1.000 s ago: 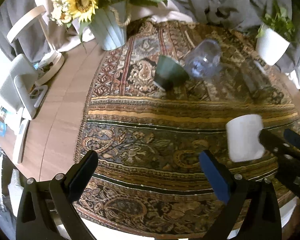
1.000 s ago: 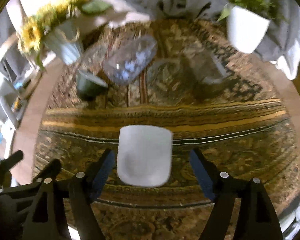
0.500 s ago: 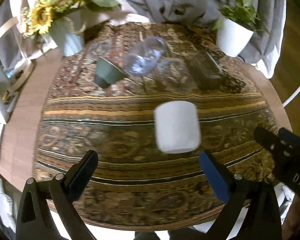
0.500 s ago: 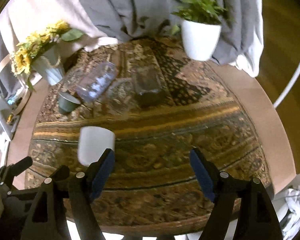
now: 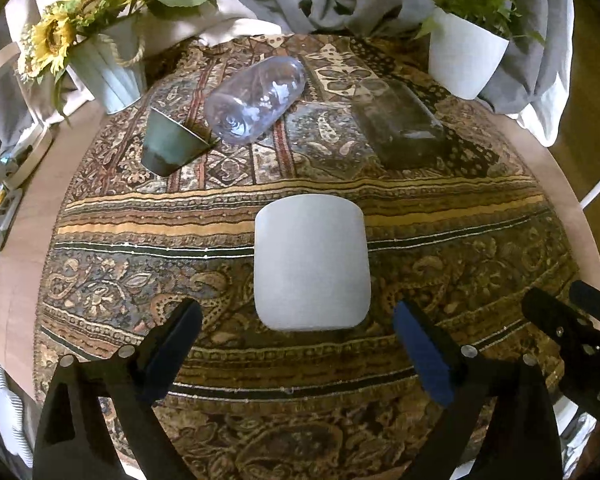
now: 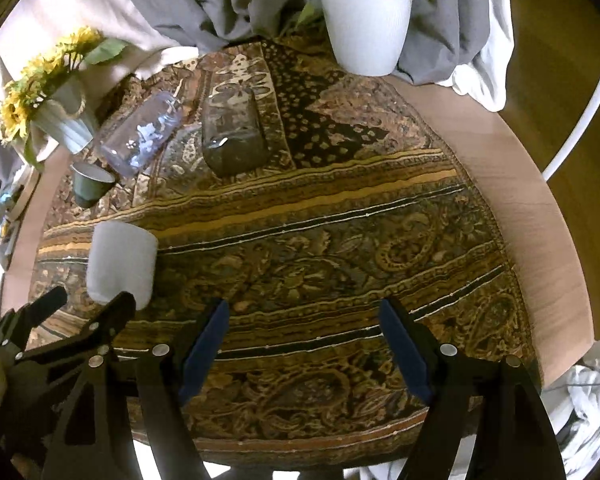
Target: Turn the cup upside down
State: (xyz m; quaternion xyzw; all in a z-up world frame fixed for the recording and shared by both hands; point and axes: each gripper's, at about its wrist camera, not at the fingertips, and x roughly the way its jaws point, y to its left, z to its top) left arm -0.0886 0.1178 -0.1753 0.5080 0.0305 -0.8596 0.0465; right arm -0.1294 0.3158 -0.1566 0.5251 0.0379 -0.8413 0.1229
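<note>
Here, white cup [image 5: 311, 264] on patterned cloth [image 5: 460, 240], just ahead of spread left claw [image 5: 296, 344], right claw [image 6: 302, 344] spread, apart.

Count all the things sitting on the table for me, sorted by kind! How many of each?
Cups: 2, white cup and green cup, which lies on its side
See-through containers lying down: 2, clear bottle and dark glass jar
Flower vase: 1, sunflower vase
Potted plant: 1, white plant pot
Total: 6
</note>
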